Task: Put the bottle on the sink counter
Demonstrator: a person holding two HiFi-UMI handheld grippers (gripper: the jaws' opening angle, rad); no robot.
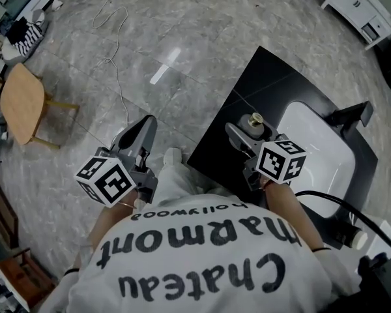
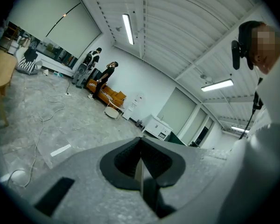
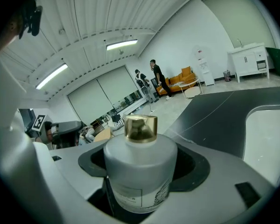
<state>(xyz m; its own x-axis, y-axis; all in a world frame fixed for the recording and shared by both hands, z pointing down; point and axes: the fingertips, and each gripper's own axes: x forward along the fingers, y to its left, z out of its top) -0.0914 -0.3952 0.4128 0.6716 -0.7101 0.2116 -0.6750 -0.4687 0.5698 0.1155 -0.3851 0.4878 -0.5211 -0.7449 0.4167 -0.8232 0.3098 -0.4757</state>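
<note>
Grey marble floor [image 1: 182, 38] fills most of the head view, with a white cable [image 1: 117, 64] trailing across it. On the right sits the black sink counter [image 1: 247, 90], set at an angle, with the white basin [image 1: 326, 149] sunk into it and a black faucet [image 1: 352, 114] at the basin's far side. Over on the left there's a small wooden table [image 1: 19, 103], and a white cabinet [image 1: 358, 5] up in the far right corner.

Down at the bottom edge is the person's white printed shirt [image 1: 195, 259], with both arms reaching forward. Now the 2 grippers. The left gripper [image 1: 138, 132] is out over the bare floor, well clear of the counter. In its own view its jaws are pressed together with nothing between them [image 2: 141, 160]. The right gripper [image 1: 251, 130] is over the black counter, just left of the basin, and it's pinching the bottle [image 1: 255, 126].

The right gripper view shows it plainly: a frosted grey bottle [image 3: 140, 171], upright, label facing the camera, with both jaws clamped on its body. I can't tell whether its base is touching the counter. Last and smallest, a gold cap [image 3: 141, 127] on top.
</note>
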